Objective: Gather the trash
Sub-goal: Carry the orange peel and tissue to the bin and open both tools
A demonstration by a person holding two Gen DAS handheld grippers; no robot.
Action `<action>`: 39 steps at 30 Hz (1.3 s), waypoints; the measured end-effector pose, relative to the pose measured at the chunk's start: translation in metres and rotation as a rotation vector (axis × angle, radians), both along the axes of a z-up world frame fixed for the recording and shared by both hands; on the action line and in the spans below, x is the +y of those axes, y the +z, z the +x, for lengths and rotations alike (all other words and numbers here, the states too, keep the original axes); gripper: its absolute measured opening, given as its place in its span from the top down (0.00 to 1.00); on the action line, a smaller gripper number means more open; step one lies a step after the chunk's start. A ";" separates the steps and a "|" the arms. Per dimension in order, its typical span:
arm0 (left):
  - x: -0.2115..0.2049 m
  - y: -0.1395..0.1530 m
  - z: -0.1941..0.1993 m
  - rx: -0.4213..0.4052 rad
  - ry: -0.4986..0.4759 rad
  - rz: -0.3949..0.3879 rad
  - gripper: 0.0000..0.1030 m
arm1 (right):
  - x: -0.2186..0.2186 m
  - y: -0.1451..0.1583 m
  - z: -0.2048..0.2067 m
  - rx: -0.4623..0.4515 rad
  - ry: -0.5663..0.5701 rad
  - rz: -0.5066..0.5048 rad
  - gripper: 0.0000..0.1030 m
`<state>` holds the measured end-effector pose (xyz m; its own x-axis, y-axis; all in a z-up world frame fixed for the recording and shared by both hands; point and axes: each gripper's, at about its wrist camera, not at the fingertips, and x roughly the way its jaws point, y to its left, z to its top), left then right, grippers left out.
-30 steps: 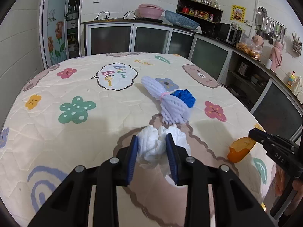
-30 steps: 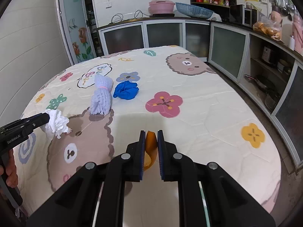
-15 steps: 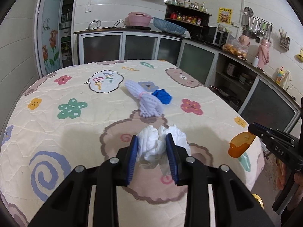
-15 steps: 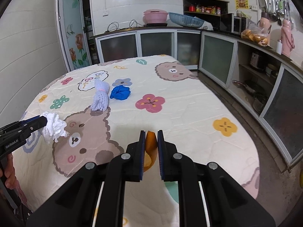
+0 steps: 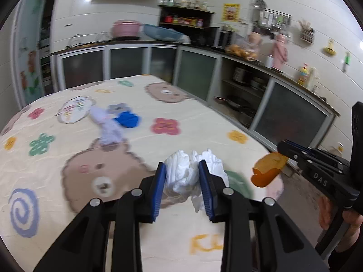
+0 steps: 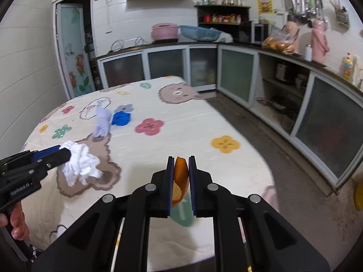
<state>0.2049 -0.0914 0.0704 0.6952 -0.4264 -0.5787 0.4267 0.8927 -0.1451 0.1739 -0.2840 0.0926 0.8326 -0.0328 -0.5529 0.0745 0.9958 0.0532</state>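
The left gripper (image 5: 182, 178) has its jaws closed on a crumpled white tissue (image 5: 192, 172), which bulges out between and above the blue pads, and the wad is held clear of the cartoon-print cloth (image 5: 56, 147) that covers the counter. The right gripper (image 6: 181, 176) is clamped on a piece of orange peel (image 6: 180, 179), pinched edge-on between its jaws and likewise lifted off the surface, near the counter's front edge. Seen from the left wrist, the peel hangs at the tip of the right tool, out beyond the counter's rim. Two more pieces of trash lie well back on the cloth: a pale lilac foam fruit net (image 6: 102, 124) and, just beside it, a crumpled blue wad (image 6: 121, 118), whose material cannot be told. The step in hand appears to be the carry: both pickups are done and each tool holds its load in the air. No bin shows clearly in either view, so the next move probably calls for swinging both grippers to wherever the trash goes and opening the jaws there, before returning for the net and the blue wad. The tissue is loose and springy, so a firm pinch matters during the carry.
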 end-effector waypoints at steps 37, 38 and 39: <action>-0.273 -0.013 -0.171 -0.072 -0.645 0.122 0.72 | -0.198 -0.004 -0.270 -0.027 -0.549 -0.062 0.89; -0.277 -0.014 -0.175 -0.072 -0.656 0.127 0.72 | -0.201 -0.005 -0.278 -0.026 -0.562 -0.064 0.89; -0.282 -0.016 -0.181 -0.069 -0.671 0.132 0.72 | -0.203 -0.006 -0.283 -0.021 -0.570 -0.065 0.89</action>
